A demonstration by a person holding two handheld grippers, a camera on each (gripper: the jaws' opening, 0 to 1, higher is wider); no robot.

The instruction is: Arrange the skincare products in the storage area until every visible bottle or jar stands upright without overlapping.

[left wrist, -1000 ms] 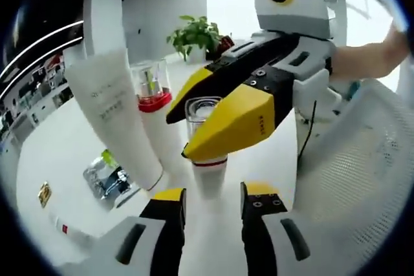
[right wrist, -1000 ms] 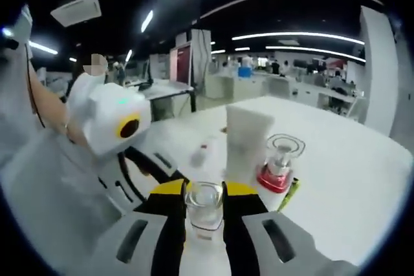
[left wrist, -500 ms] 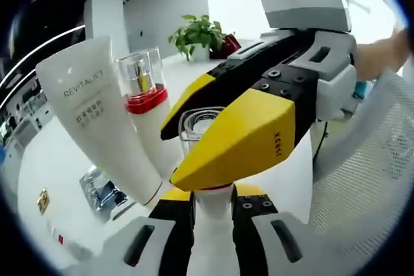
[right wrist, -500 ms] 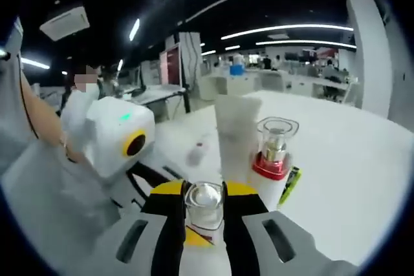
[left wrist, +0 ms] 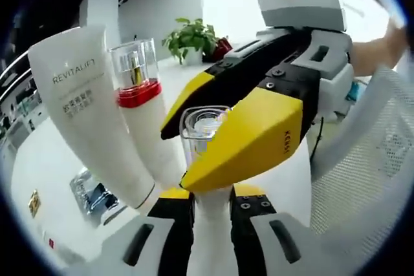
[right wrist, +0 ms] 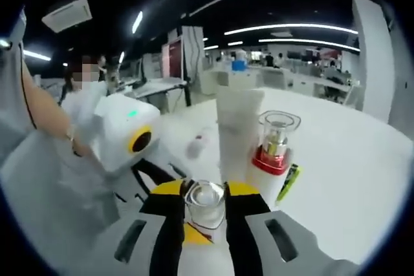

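We see a wide white tabletop in an open office under ceiling light strips. On it stand a tall white squeeze tube and a red-collared clear-capped white pump bottle. Both our left tool and right tool pinch the clear-capped white bottle. Since a second ago, our left tool has closed onto it.
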